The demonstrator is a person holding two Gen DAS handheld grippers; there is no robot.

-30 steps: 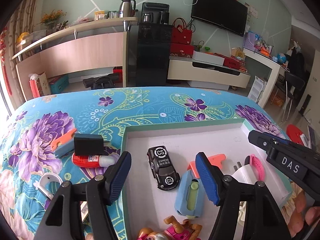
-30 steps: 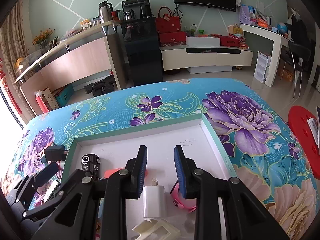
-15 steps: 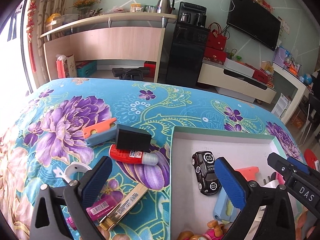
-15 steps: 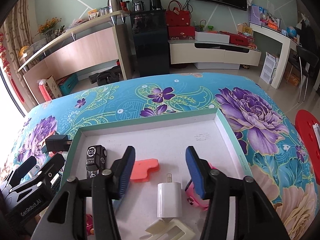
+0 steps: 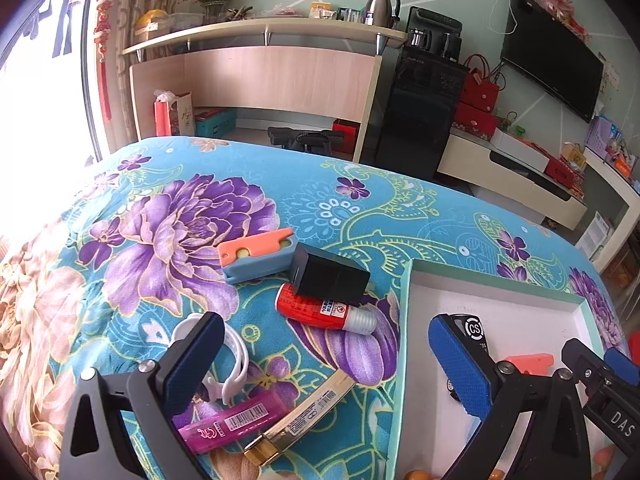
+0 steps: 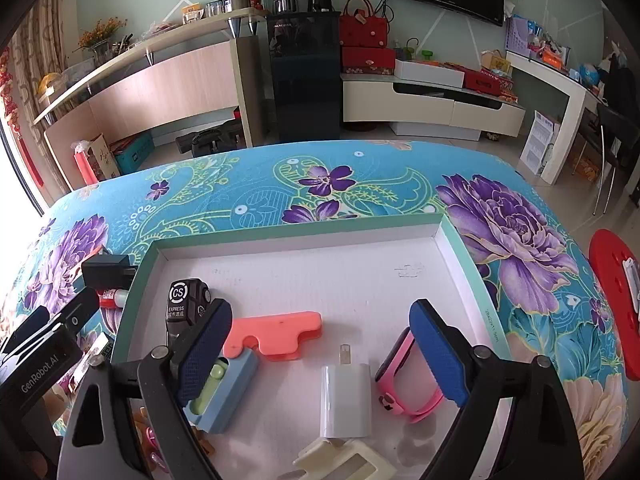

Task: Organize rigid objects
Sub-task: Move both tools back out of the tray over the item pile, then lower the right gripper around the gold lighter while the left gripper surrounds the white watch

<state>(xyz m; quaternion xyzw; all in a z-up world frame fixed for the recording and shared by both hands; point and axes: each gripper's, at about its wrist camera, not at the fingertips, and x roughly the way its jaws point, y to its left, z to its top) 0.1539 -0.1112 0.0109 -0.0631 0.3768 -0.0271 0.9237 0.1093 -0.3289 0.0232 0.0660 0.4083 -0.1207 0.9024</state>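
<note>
A white tray with a green rim (image 6: 460, 240) lies on the flowered cloth; it also shows in the left wrist view (image 5: 404, 320). In it lie a black toy car (image 6: 186, 304), an orange and blue case (image 6: 276, 334), a white charger (image 6: 346, 398) and a pink band (image 6: 400, 380). My right gripper (image 6: 322, 352) is open and empty above the charger. My left gripper (image 5: 322, 364) is open and empty above loose items left of the tray: a red glue bottle (image 5: 320, 310), a black adapter (image 5: 330, 276), an orange and blue case (image 5: 256, 256), a white ring (image 5: 236, 360), a pink tube (image 5: 232, 428) and a gold stick (image 5: 304, 416).
A cream plastic piece (image 6: 344, 460) lies at the tray's near edge. The cloth-covered table (image 5: 160, 220) drops off at the far side, with a wooden counter (image 5: 280, 76) and a black cabinet (image 6: 304, 80) beyond. A red stool (image 6: 612, 304) stands to the right.
My left gripper has swung left from over the tray to over the loose items and opened wider. My right gripper has opened from narrow to wide over the charger.
</note>
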